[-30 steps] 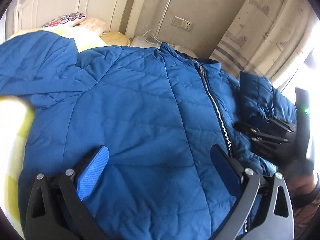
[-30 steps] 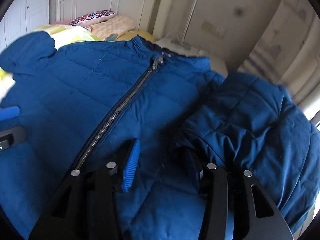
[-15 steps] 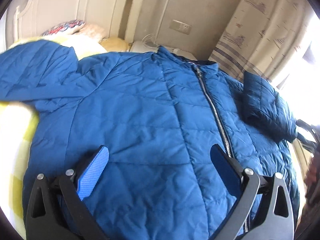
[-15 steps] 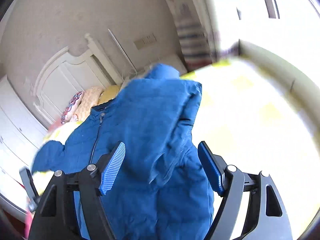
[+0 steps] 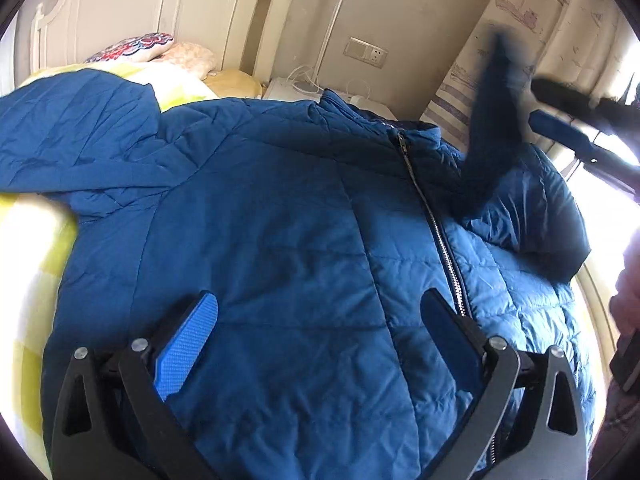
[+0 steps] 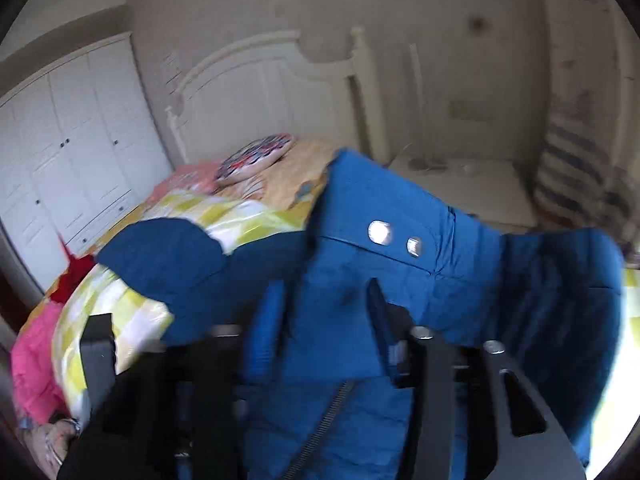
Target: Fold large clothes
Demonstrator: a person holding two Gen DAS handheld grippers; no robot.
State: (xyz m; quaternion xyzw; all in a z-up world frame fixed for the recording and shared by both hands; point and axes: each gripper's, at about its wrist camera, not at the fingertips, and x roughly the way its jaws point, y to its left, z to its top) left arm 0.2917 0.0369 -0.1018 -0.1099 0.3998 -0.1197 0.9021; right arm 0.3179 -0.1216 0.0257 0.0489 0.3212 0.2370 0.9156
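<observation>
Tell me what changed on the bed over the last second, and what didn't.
The right gripper swung out past the jacket's side and back, and now lifts the sleeve cuff that lay folded on the blue jacket; its jaws are closing around it. The left gripper stayed open over the jacket's front, the zipper still closed.

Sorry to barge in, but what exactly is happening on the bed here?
A person with a gripper in each hand is folding a blue quilted jacket spread on the bed. The right gripper has the sleeve cuff between its closing jaws, raised off the jacket. The left gripper hovers open above the front.
</observation>
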